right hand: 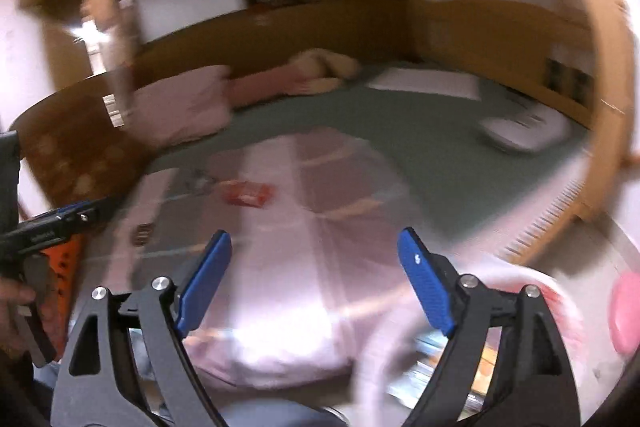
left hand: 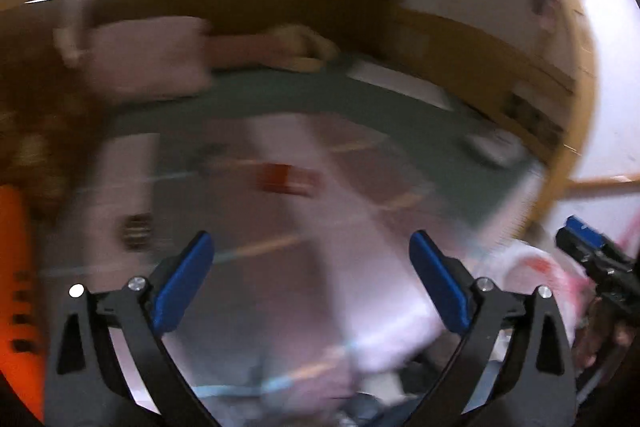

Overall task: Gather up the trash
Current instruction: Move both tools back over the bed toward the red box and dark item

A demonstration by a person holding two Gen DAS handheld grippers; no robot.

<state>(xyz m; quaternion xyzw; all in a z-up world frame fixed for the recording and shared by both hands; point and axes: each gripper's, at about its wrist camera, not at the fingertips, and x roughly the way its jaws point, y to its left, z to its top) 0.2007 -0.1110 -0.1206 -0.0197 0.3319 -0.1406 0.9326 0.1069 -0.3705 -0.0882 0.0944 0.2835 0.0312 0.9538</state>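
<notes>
Both views are blurred. A red packet (left hand: 286, 179) (right hand: 248, 194) lies on a pink striped blanket (left hand: 360, 287) (right hand: 320, 267) on the bed. A small dark striped scrap (left hand: 136, 231) (right hand: 143, 233) lies to its left and nearer to me. My left gripper (left hand: 310, 239) is open above the blanket with nothing between its blue pads. My right gripper (right hand: 314, 235) is open too and holds nothing. A white plastic bag with red print (left hand: 532, 267) (right hand: 552, 299) sits low on the right, beside the right gripper.
The bed has a green sheet (right hand: 400, 131), pink pillows (right hand: 184, 103), a plush toy (right hand: 328, 67) and white sheets of paper (right hand: 424, 81) near a wooden headboard. An orange object (left hand: 16, 287) stands at the left edge. A wooden bed frame (right hand: 576, 203) borders the right.
</notes>
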